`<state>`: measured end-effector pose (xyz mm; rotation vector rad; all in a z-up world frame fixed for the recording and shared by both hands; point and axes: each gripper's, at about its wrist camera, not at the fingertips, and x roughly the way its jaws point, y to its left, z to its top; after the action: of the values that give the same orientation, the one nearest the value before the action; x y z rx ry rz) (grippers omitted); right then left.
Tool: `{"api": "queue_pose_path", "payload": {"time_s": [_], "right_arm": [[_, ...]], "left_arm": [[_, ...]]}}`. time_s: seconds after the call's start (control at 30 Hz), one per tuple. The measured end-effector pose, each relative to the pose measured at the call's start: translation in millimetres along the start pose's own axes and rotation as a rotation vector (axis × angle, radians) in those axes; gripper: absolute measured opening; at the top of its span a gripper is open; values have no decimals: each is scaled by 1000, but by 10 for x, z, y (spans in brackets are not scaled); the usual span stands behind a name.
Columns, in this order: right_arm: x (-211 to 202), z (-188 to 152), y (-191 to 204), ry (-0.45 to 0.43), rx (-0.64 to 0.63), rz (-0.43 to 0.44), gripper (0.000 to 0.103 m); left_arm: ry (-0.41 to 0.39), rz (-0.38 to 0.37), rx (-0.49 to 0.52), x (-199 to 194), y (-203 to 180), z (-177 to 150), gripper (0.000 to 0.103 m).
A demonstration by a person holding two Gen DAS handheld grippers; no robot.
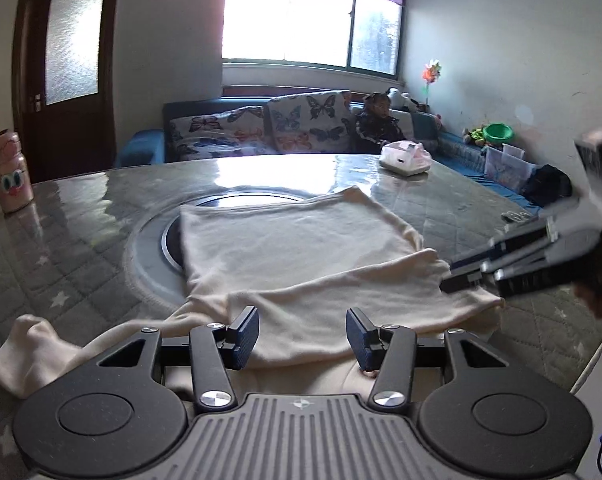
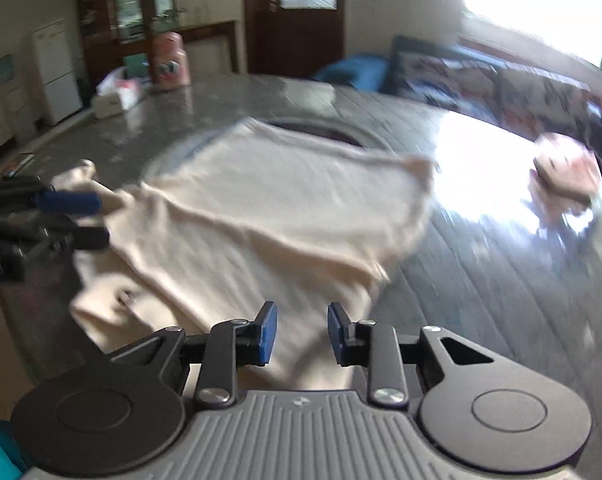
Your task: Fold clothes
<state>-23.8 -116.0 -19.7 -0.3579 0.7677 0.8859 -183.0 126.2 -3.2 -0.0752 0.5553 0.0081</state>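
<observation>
While the cream shirt (image 1: 301, 248) is lying mostly flat on the grey table (image 1: 81, 248), it's only partly tidy: one sleeve looks folded across the body toward the right, and the other sleeve (image 1: 25, 344) trails off in a bunch at the left near edge. The far hem sits over the round inset in the tabletop.

The left gripper (image 1: 303, 334) is spread wide with nothing between its blue pads, hovering just over the near edge of the shirt. The right gripper (image 2: 302, 332) also has its jaws apart and empty, above the shirt's right-hand end. The right view is pretty blurry, so I can't tell if it's touching fabric.

Can't say from this whether a fold just got laid down or one's about to be picked up. Either way, my two cents for doing it cleanly: pinch right at an edge or seam so you grab one layer, not the stack. Lift both ends level, carry the fabric over low, and set it down flat so the crease doesn't wander.
</observation>
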Motion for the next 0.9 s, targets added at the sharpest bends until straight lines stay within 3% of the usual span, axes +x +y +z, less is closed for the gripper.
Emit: {"api": "queue_pose_path", "payload": {"time_s": [0.17,0.37,0.6,0.77,0.9], "right_arm": [[-13,-92,-80,3,-6,-12,27],[42,201,-78,-95,-26,6,27],[404,239,-119,-56,1,5,27],[369,258,-28,-68,-30,25,27],[442,214,94,-40,-73,27,27]], "left_arm": [[44,-6,-15,254,-23,15,52],[40,-17,-25,358,-17,44,52],[67,36,-115,548,236,28,51],[34,38,-126,260,360,-32,52],[28,142,-189,12,607,-117,52]]}}
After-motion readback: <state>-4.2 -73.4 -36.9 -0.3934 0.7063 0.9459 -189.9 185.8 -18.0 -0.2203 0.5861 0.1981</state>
